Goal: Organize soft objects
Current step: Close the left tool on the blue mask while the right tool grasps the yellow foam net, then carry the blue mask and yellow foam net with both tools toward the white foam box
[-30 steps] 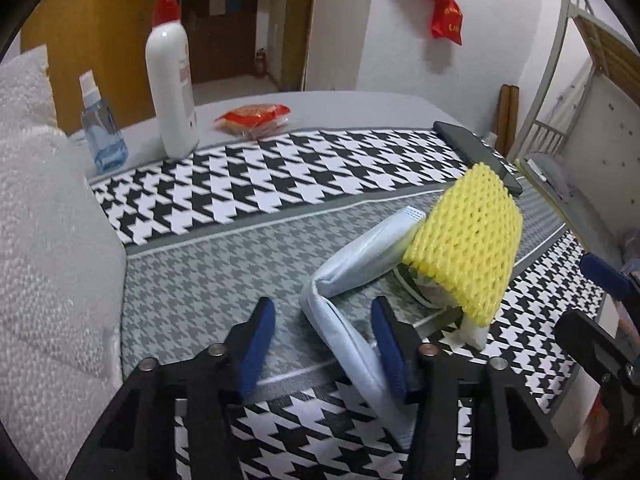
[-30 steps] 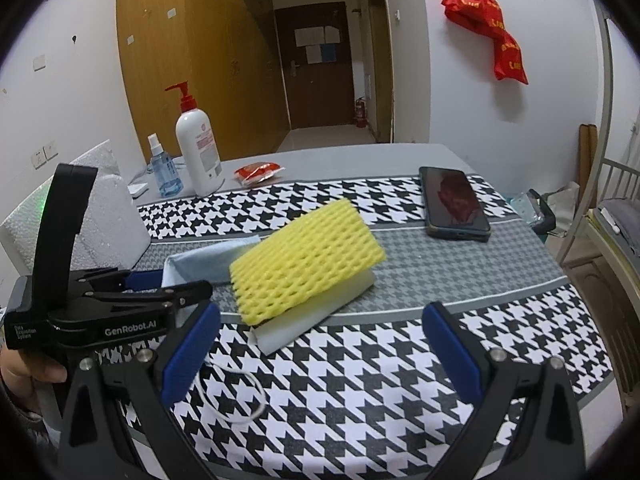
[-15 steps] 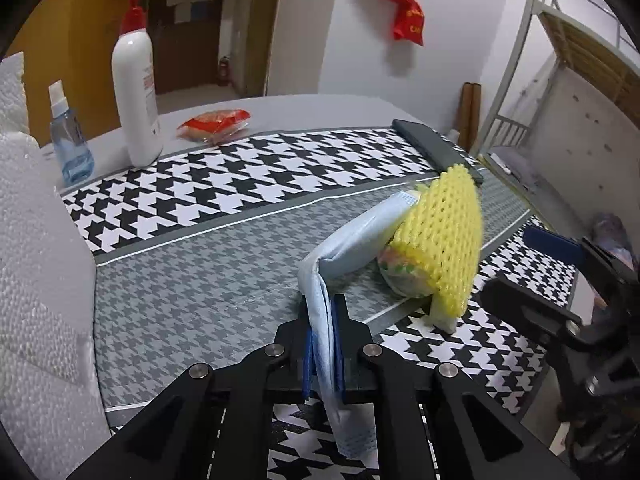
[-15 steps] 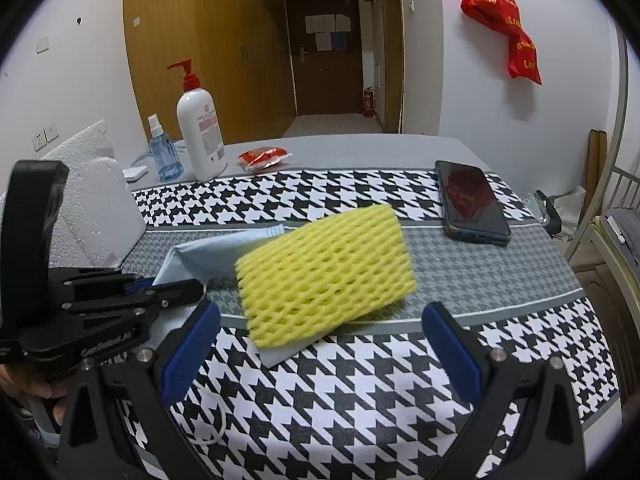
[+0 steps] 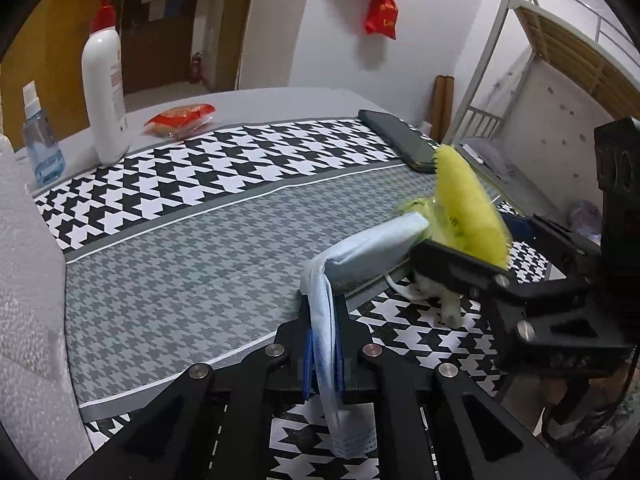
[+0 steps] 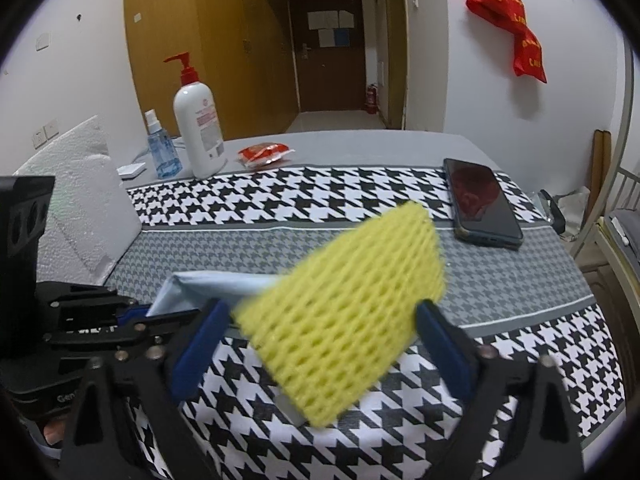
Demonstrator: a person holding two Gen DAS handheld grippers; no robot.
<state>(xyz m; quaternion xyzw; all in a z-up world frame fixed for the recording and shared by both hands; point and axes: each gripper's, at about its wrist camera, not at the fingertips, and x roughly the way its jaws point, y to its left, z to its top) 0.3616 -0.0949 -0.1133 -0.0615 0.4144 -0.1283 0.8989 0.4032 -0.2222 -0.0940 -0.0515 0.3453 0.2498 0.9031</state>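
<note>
A light blue face mask (image 5: 368,248) lies folded on the houndstooth cloth, and my left gripper (image 5: 324,308) is shut on its near end. The mask's far end runs under a yellow foam net (image 5: 464,208), which stands tilted up on one edge. In the right wrist view the yellow foam net (image 6: 344,312) fills the gap of my right gripper (image 6: 320,320). Its jaws are closing, the blue pads stand just at the net's two sides, and the net does not look squeezed. A white cord and something pale under the net are mostly hidden.
A phone (image 6: 480,204) lies at the cloth's far right. A white pump bottle (image 6: 200,132), a small spray bottle (image 6: 162,152) and a red packet (image 6: 264,152) stand at the back. A white foam block (image 6: 76,200) sits at the left; a bed frame (image 5: 560,60) beyond the right edge.
My left gripper closed on the mask's near end. The yellow net tipped up from lying flat. My right gripper came in around the net and its jaws narrowed.
</note>
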